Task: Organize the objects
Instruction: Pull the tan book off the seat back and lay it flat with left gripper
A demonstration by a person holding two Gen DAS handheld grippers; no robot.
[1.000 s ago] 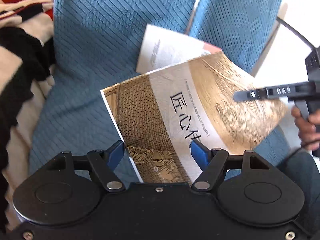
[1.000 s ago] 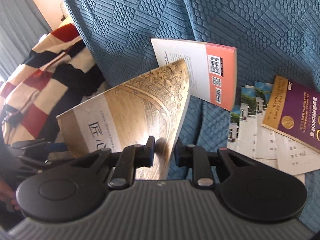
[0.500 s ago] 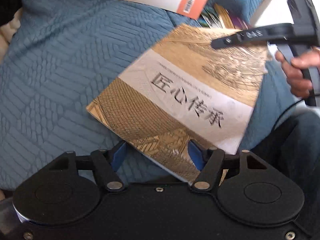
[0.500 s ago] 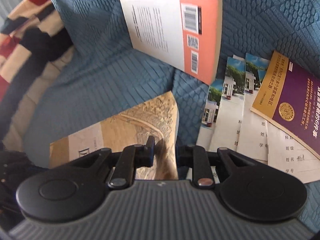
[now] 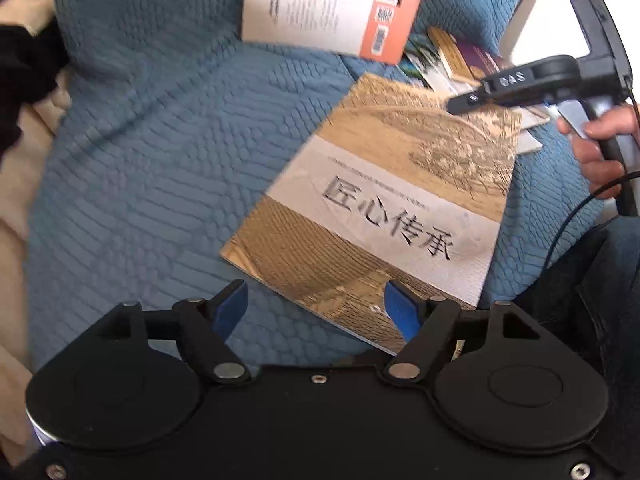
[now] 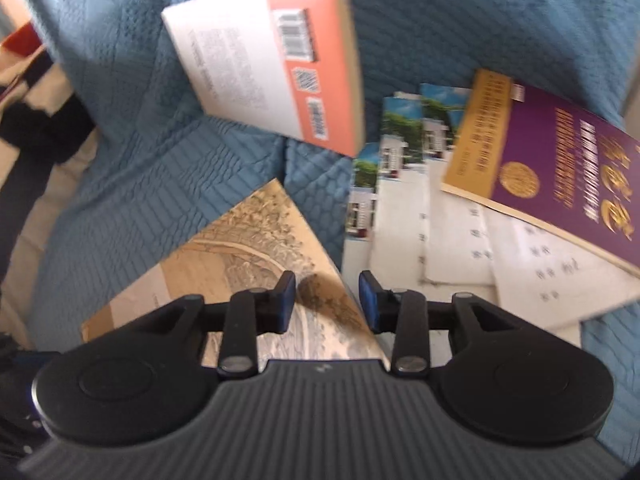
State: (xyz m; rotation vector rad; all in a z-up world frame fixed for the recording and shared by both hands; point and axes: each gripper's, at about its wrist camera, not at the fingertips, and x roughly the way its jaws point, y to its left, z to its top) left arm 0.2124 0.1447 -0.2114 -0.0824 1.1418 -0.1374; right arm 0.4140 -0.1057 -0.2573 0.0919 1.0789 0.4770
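You are spreading both grippers, left gripper (image 5: 314, 308) and right gripper (image 6: 327, 300), releasing the gold book (image 5: 384, 208) lying on the blue sofa (image 5: 160, 140).

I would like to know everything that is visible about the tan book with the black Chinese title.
The tan book is a thin paperback. Its cover shows golden-brown drawings, with a pale band across the middle carrying large black Chinese characters. It lies closed, face up and flat on the blue quilted cover, turned diagonally. The left gripper straddles its near edge and the right gripper its far corner; both sets of jaws are opening, and no pad visibly presses on it.
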